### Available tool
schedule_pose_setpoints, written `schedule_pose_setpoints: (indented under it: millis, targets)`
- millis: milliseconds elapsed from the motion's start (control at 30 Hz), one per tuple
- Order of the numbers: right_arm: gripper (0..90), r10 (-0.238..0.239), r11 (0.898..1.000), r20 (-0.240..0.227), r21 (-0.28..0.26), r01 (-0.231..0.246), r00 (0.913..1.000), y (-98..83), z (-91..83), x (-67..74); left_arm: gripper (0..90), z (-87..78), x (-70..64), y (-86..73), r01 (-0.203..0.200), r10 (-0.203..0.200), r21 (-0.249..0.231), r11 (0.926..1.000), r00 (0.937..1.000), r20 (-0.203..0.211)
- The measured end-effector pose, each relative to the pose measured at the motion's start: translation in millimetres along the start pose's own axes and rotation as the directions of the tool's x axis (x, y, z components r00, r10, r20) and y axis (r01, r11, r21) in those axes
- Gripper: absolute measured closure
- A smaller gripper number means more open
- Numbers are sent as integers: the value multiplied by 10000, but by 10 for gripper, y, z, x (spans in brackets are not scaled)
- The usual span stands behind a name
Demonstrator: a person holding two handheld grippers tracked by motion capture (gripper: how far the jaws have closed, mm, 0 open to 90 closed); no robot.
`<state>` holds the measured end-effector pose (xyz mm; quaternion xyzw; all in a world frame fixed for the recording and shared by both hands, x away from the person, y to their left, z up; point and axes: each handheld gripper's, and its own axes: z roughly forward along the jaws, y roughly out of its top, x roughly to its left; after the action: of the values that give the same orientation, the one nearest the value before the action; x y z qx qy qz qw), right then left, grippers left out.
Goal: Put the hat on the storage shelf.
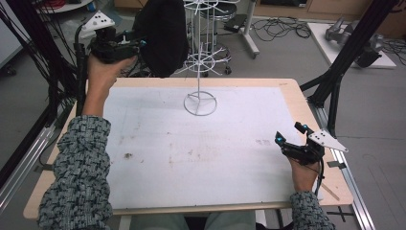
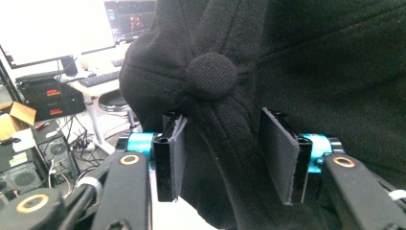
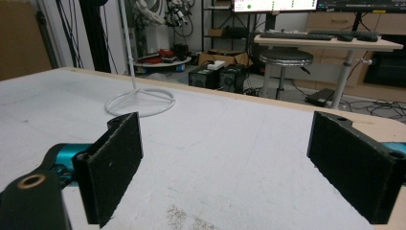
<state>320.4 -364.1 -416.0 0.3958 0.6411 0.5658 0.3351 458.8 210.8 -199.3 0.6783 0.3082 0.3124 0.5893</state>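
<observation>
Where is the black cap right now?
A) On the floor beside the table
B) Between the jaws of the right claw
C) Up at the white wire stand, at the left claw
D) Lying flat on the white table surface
C: the high view shows the black cap raised at the white wire stand, with the left claw at its fabric.

Black cap (image 2: 287, 72) cut off at top and right edges; white rack (image 1: 203, 52) partly behind cap

sleeves (image 1: 79, 167): grey-black flecked knit
left gripper (image 2: 225, 158): black, cyan joints, brass-ringed screws
right gripper (image 1: 289, 135): grey three-cornered plate
</observation>
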Motion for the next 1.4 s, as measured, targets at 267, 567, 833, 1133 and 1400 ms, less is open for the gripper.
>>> schedule_pose_setpoints:
  millis: [267,567,833,1133,1400]
  targets:
    - [110,28,10000,2,29,-28,10000,-5,13,3,424,-44,24,-25,204,-204,26,9998,9997,-121]
    - [110,123,9997,19,196,-124,9999,-13,61,-3,341,-111,60,-88,418,-413,157,9990,9986,-343]
    - [110,287,9996,185,72,-288,9994,-17,109,-32,301,-281,83,-164,385,-365,313,9988,9975,-610]
    - [110,249,9997,-19,83,-249,9997,-9,251,34,253,-636,130,-322,492,-463,201,9986,9913,-1234]
    - [110,226,9997,-72,86,-225,9997,3,273,66,235,-1045,109,-563,529,-533,-72,9986,9798,-1926]
